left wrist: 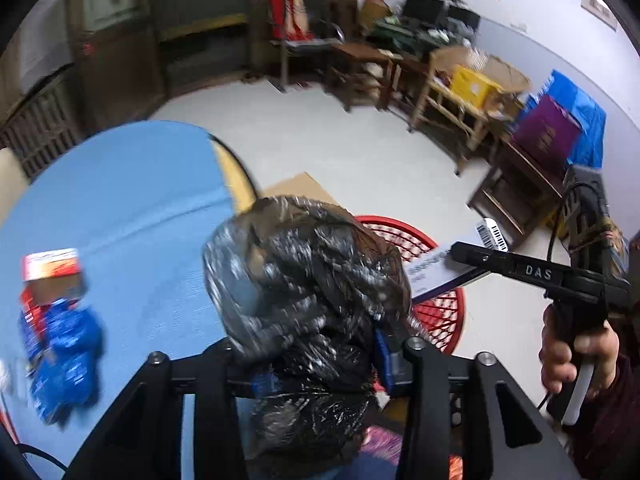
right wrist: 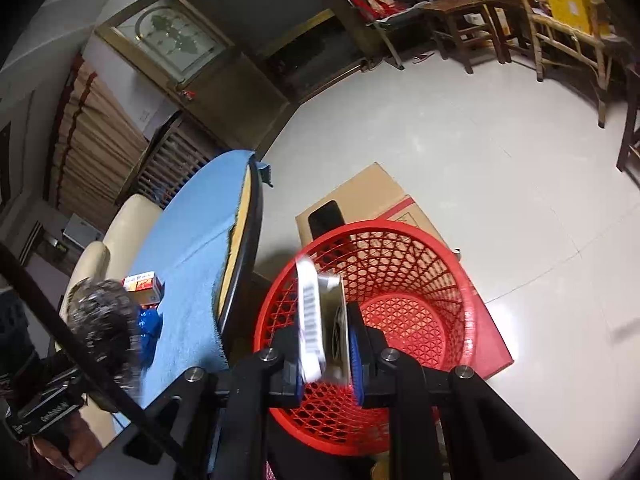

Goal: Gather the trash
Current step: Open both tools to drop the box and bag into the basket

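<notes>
While the left gripper (left wrist: 320, 364) is clamping a crumpled black plastic bag (left wrist: 308, 280) above the blue table (left wrist: 132, 200), the right gripper (right wrist: 326, 364) is pinching a white barcoded packet (right wrist: 316, 320) over the red basket (right wrist: 400, 320), cardboard box (right wrist: 360, 196) lying beyond.

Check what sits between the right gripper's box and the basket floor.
Nothing: in the right wrist view the white box hangs over the red basket's bare mesh floor.
</notes>
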